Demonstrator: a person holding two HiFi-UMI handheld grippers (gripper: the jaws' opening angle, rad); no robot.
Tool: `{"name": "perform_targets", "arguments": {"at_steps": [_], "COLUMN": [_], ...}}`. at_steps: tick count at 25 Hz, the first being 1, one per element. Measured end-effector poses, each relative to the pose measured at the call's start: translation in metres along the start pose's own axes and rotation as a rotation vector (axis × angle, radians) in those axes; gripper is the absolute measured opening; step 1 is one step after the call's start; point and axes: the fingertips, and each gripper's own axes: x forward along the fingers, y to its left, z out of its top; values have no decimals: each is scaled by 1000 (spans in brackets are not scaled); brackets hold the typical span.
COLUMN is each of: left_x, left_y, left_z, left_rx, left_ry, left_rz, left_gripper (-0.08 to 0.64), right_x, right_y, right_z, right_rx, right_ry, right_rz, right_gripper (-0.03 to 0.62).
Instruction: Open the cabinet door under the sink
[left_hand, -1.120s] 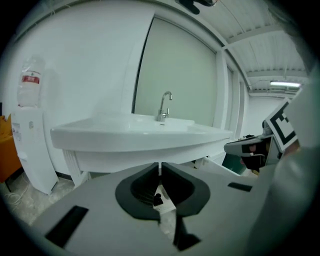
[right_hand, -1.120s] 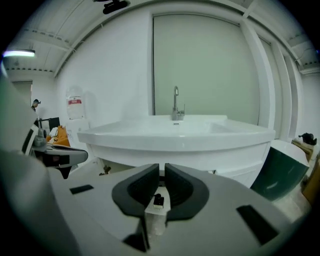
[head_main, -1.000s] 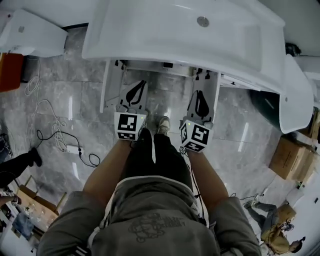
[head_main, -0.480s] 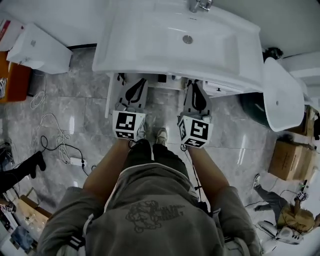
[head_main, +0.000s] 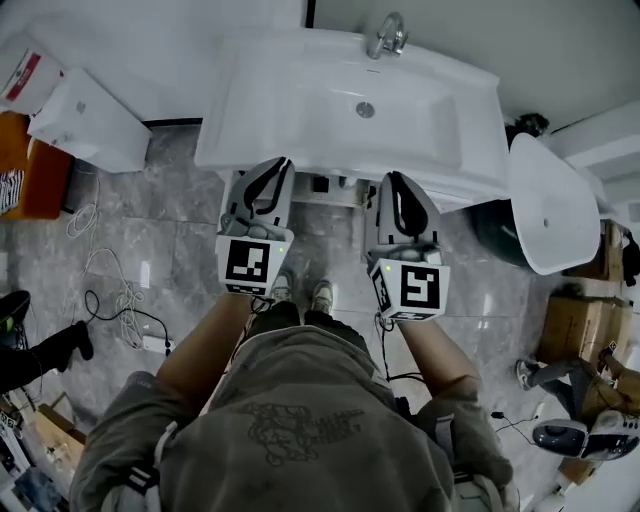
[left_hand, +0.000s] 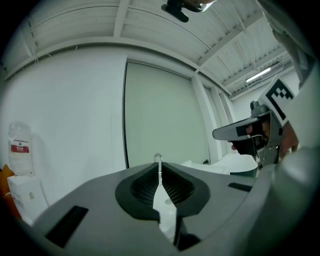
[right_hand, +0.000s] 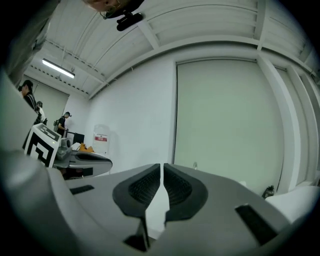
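White sink (head_main: 300, 110); grey marbled floor (head_main: 185, 255).

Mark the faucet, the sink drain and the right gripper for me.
faucet (head_main: 388, 36), head view, on its chrome spout.
sink drain (head_main: 365, 110), head view, on the round metal plug in the basin.
right gripper (right_hand: 162, 167), right gripper view, midway between its closed fingertips.
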Motion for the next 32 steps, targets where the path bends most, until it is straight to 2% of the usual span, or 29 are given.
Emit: {"name": "perform_targets", "arguments": {"at_steps": [5,10,12,14,16,20,25,32], "left_x": [-14,-26,-33,-41,-45,-49,-50,-52], "left_y": [0,-2,-6,-11,-14,-16,-12,-8], "left_z": [62,108,120,128,135,142,149,148], "left_rx": [-34,-6,61,177,220,208,192,176], "left_ry": [-94,-131,-141,-138,-142,-147,-156,-165], "left_rz": [-10,-18,-21,-27,-31,-38,-34,-15], "left_gripper": [31,31,31,31,32,31,31,31], "right_x": [-19,-39,-49,-58,-66,-75,-72,-68], "right_y": [0,12,17,21,26,31,30,25], "right_z": [56,113,131,145,158,165,165,157], "right_rx": [45,15,9,5,-13,-76,-93,-54], "right_ry": [-63,-179,-212,-236,-257,-256,-245,-233], "right_rz": [21,47,58,72,88,100,104,90], "right_gripper": [40,40,40,40,40,40,40,40]}}
